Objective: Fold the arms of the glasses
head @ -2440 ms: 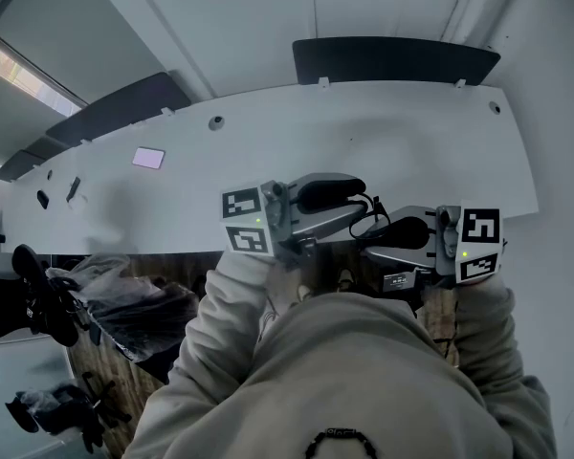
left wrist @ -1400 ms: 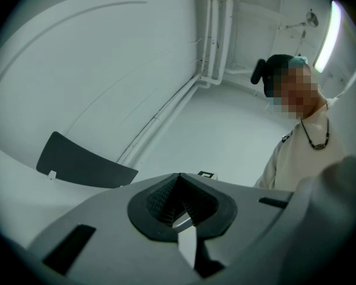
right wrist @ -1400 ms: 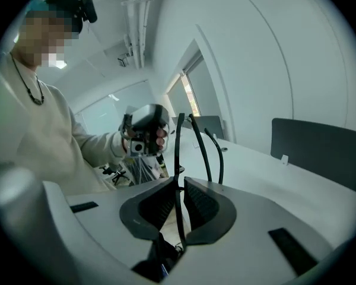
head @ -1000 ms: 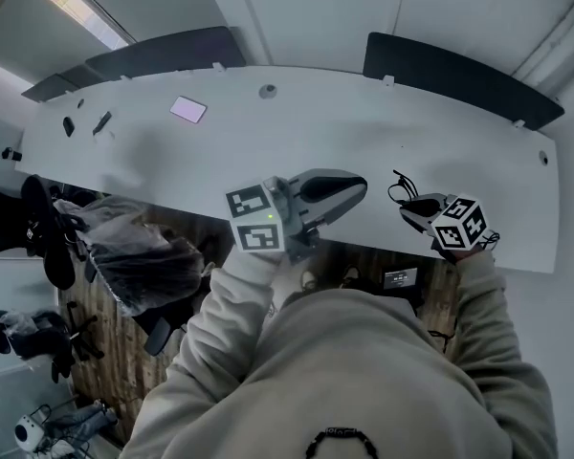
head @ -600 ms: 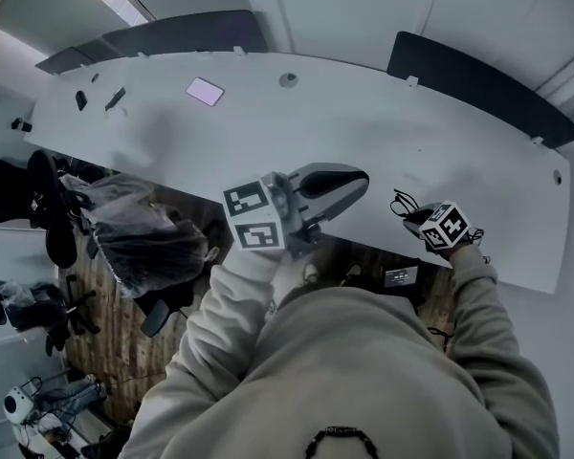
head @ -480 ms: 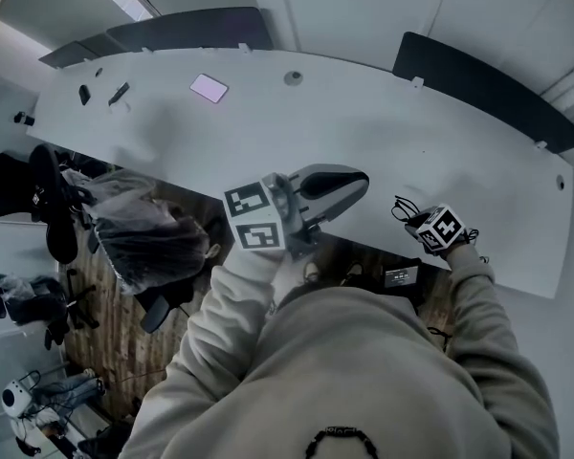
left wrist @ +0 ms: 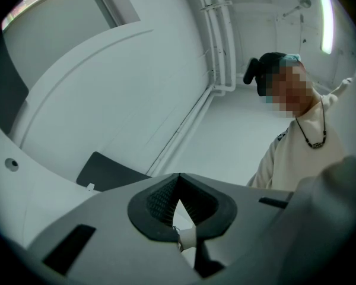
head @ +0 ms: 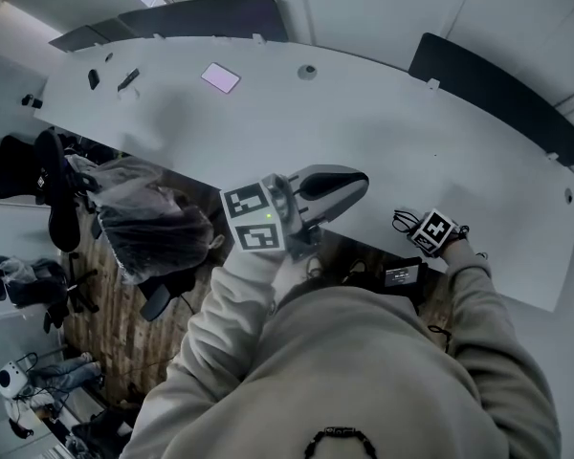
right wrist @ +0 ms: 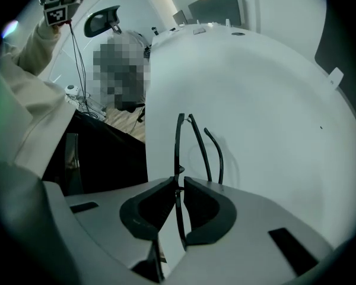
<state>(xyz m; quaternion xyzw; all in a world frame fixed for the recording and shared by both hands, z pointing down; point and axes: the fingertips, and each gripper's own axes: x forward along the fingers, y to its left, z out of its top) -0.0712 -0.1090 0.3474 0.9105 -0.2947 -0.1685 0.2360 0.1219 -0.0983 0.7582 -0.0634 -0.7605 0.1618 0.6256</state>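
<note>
Right gripper (right wrist: 179,186) is clenched on the glasses (right wrist: 177,141), pinching the thin frame edge-on. Both arms stick out ahead of the jaws, over the table (right wrist: 273,100) by its near edge. Left gripper (left wrist: 178,186) is held up off the table, jaws pressed together, nothing between them.

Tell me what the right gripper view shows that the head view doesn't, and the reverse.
Only the right gripper view: the right gripper with jaws clamped on the glasses frame, both arms unfolded over the table. Only the head view: that gripper's marker cube and a plastic-covered chair on the floor. Both: the white table and the left gripper.
</note>
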